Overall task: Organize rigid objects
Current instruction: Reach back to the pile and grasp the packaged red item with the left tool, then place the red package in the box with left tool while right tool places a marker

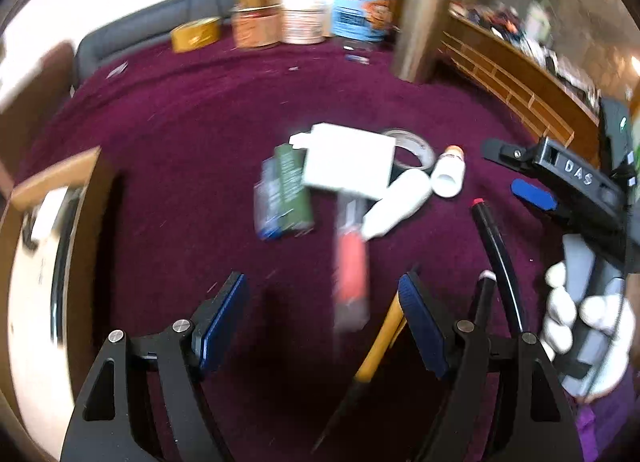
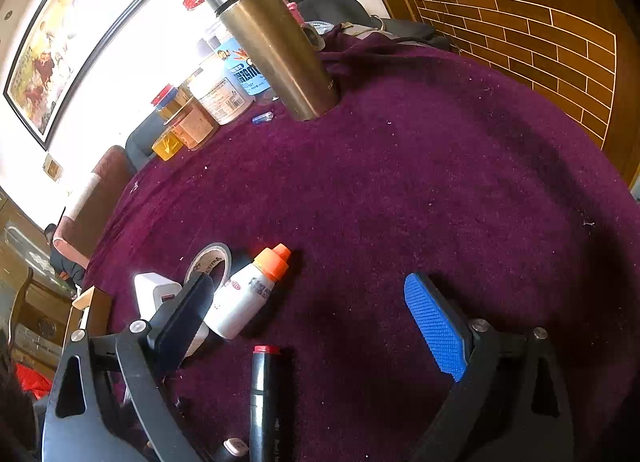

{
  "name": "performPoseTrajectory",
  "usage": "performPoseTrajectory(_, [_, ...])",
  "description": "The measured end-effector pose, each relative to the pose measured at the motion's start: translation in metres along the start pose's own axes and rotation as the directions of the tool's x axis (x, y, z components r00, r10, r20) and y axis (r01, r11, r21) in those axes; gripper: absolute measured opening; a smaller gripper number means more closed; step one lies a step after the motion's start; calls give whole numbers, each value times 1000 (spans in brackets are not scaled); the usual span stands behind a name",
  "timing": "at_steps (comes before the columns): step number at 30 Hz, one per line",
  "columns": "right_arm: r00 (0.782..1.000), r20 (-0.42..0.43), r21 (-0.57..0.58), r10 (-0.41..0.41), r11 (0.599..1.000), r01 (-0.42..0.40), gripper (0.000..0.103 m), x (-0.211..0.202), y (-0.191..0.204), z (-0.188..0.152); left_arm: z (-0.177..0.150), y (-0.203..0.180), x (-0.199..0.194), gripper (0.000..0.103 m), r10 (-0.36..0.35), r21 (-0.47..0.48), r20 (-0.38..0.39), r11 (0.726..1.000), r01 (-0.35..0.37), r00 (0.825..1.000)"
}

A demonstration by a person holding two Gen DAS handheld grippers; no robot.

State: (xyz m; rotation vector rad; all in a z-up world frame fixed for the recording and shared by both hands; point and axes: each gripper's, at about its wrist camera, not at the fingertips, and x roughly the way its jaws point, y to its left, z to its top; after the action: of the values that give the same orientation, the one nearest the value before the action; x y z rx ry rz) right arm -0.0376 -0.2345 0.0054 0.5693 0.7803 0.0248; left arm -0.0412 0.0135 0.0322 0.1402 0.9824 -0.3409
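A loose pile lies on the purple cloth (image 1: 180,133): a white charger block (image 1: 348,159), a green and blue box (image 1: 286,193), a tape roll (image 1: 416,145), a white bottle with an orange cap (image 1: 450,171) and a white tube (image 1: 396,201). My left gripper (image 1: 322,322) is open above the cloth. A blurred red tool (image 1: 352,266) lies just past its pads, untouched. A yellow-handled tool (image 1: 380,342) lies by the right finger. My right gripper (image 2: 312,326) is open, with a black marker (image 2: 264,382) on the cloth below it. The orange-capped bottle (image 2: 248,294) rests beside its left finger.
A steel flask (image 2: 276,41) stands at the back beside several jars (image 2: 218,93) and a yellow tin (image 1: 196,33). A brick-patterned wooden counter (image 2: 540,41) borders the far right. A wooden box (image 1: 52,181) sits at the left table edge. A white-gloved hand (image 1: 580,322) holds the right gripper's handle.
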Motion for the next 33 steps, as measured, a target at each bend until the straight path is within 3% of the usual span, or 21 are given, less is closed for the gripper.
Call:
performPoseTrajectory(2, [1000,0,1,0,1000,0,97,0,0,0,5,-16,17,70,38,57,-9,998,-38,999])
performPoseTrajectory(3, [1000,0,1,1,1000,-1,97,0,0,0,4,-17,19,57,44,57,-6,997,-44,999])
performPoseTrajectory(4, [1000,0,2,1,1000,-1,97,0,0,0,2,-12,19,28,27,30,-16,999,-26,1000])
performPoseTrajectory(6, [1000,-1,0,-2,1000,2,97,1,0,0,-5,1,13,12,-12,-24,-22,1000,12,1000])
performPoseTrajectory(8, [1000,-3,-6,-9,1000,9,97,2,1,0,-17,19,-3,12,-40,-79,-12,996,39,999])
performPoseTrajectory(12, [1000,-4,-12,-15,1000,15,98,2,2,0,-28,39,-17,13,-30,-120,-2,992,29,1000])
performPoseTrajectory(14, [1000,-3,-9,-12,1000,12,98,2,2,0,-26,39,-12,22,-20,-115,-10,993,19,1000])
performPoseTrajectory(16, [1000,-2,-8,-10,1000,10,98,3,2,0,-20,35,1,40,-8,-109,-21,994,5,1000])
performPoseTrajectory(20, [1000,-1,-10,-15,1000,15,98,3,2,0,-17,19,14,43,54,-43,3,998,-54,999])
performPoseTrajectory(21, [1000,0,-11,-17,1000,17,98,3,2,0,-18,17,14,43,55,-43,12,998,-54,998])
performPoseTrajectory(22, [1000,-1,-12,-17,1000,17,98,3,2,0,-20,20,11,36,35,-63,19,997,-34,999])
performPoseTrajectory(24, [1000,0,-15,-21,1000,21,98,4,3,0,-26,30,4,11,-22,-117,19,993,24,1000])
performPoseTrajectory(26, [1000,-7,-25,-24,999,24,98,6,4,1,-33,41,-10,10,-81,-183,40,979,88,996])
performPoseTrajectory(28, [998,-46,-66,-32,997,29,102,10,9,4,-38,47,-26,10,-88,-201,78,974,102,993])
performPoseTrajectory(33, [987,-152,-242,-48,970,10,86,-8,36,-12,-48,65,-74,10,-137,-232,194,956,181,971])
